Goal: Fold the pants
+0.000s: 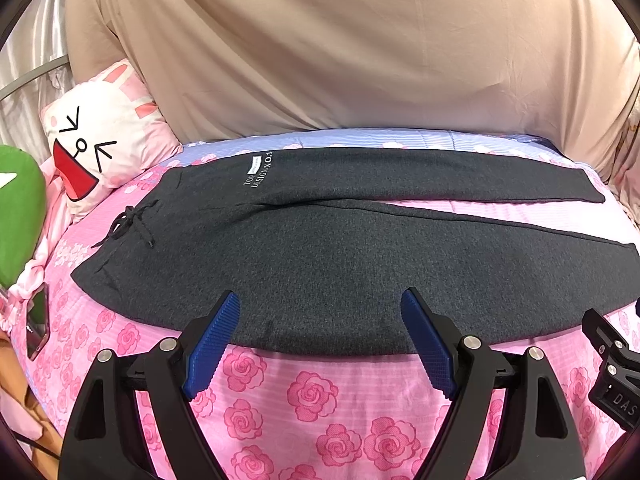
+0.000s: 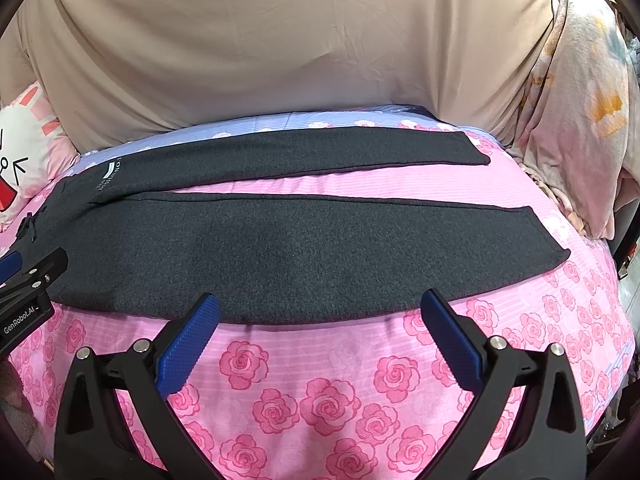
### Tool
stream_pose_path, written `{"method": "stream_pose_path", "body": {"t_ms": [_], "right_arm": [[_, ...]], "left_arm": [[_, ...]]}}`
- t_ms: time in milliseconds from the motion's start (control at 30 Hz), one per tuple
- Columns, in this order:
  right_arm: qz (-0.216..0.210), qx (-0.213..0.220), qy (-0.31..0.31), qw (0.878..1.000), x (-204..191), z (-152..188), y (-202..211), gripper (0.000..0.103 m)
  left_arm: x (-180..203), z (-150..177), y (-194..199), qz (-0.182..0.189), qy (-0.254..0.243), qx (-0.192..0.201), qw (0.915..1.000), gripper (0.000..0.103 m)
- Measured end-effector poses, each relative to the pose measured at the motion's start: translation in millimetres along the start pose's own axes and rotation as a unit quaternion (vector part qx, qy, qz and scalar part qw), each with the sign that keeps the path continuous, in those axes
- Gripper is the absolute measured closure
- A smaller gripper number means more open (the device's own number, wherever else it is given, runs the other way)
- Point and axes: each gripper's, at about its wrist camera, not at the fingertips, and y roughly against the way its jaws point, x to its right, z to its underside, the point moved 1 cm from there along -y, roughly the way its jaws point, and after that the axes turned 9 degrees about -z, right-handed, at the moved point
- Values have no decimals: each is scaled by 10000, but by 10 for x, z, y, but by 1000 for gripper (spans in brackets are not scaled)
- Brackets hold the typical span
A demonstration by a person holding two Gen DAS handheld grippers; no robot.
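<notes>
A bed covered in a pink rose-print quilt point(image 1: 312, 396) fills the near part of both views, with a lilac band of the same quilt along its far edge and a beige sheet point(image 1: 320, 48) draped behind it. The dark grey pants point(image 1: 320, 264) lie flat across the quilt, waistband and drawstring point(image 1: 130, 222) to the left, the two legs running right and spread apart so pink shows between them. The left tongs point(image 1: 320, 304) hover open over the near edge of the pants, gripping nothing; the right tongs point(image 2: 320, 304) are likewise spread wide and empty, just near of the near leg. Only the left view shows the white rabbit-face cushion point(image 1: 104, 140) in full and a green object point(image 1: 18, 212) at the far left. Only the right view shows both leg hems and pale printed fabric point(image 2: 580, 92) heaped at the right.
</notes>
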Motion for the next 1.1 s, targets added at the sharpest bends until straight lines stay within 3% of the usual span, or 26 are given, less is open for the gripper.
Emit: {"method": "stream_pose_path", "body": {"t_ms": [867,1000,1100], "right_arm": [[-41,-168,38,9998,8,-4,-181,5],[22,-173,156,9997,201,-108,-241,5],[-9,-9,-38,10000,603,-321,-287,5]], "left_arm": [[20,-41,-94,-56,-3,-70,10000,22],[-218,-157,-250,473,374,-372,9975,21],[-555,-337,-421,547,750,-436,9947,21]]}}
